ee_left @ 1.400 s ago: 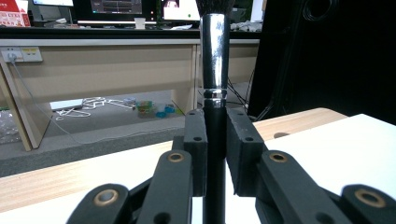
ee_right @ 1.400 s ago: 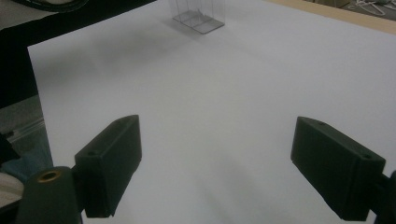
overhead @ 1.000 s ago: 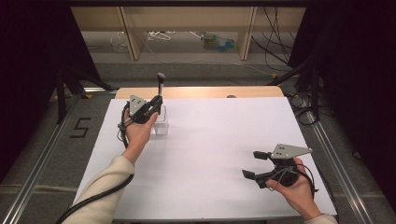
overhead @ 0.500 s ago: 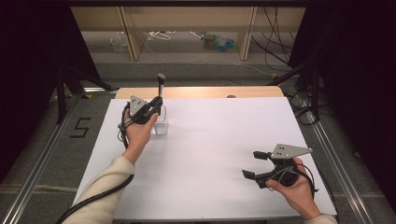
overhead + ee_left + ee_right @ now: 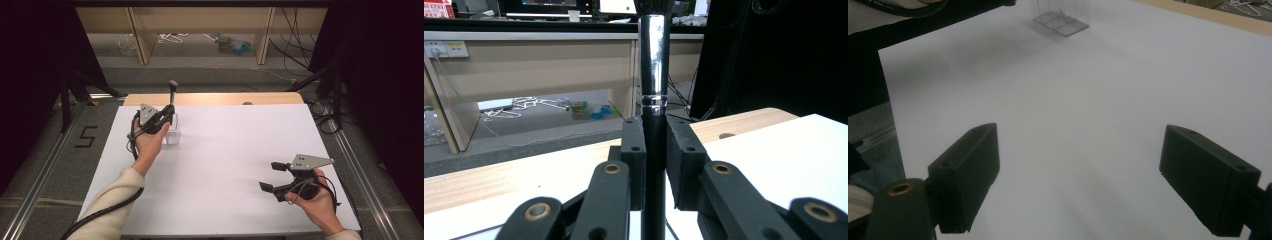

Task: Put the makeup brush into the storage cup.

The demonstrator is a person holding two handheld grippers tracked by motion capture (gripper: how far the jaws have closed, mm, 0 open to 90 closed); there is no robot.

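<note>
Between the left gripper's (image 5: 654,165) pinching jaws stands one makeup brush (image 5: 654,65), above one clear box (image 5: 173,135); the right gripper (image 5: 274,176) is spread, empty.

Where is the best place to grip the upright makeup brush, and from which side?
Probably the black handle of the makeup brush, below its metal collar. It stands upright, so come level from the person's side, as the left hand-held gripper does.
</note>
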